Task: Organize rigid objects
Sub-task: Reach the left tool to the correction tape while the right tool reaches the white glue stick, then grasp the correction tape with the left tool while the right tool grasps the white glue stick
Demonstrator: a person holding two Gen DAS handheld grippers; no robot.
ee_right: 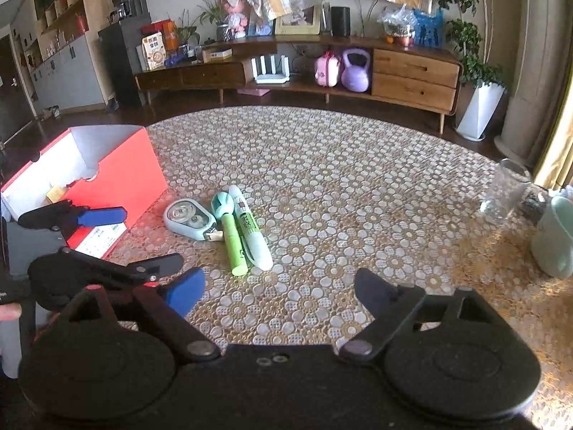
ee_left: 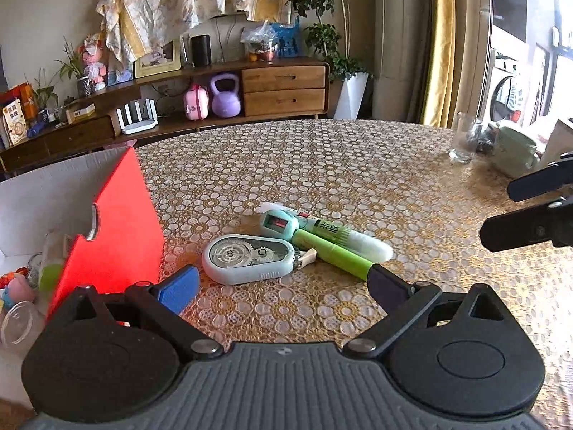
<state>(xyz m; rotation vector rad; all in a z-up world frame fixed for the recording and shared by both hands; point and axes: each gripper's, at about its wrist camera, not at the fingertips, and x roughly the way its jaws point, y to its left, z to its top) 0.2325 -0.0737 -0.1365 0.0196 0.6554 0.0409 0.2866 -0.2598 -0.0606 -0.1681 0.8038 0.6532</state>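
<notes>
A pale blue correction tape, a green pen with a teal head and a pale green glue pen lie together on the table. My left gripper is open and empty just in front of them, its fingertips apart from them; it also shows in the right wrist view. My right gripper is open and empty, nearer the table's front; its fingers show at the right of the left wrist view. A red box stands open at the left.
The red box holds small toys and a clear cup. A glass and a pale green mug stand at the table's right. The flower-patterned tablecloth covers the round table. A wooden sideboard stands behind.
</notes>
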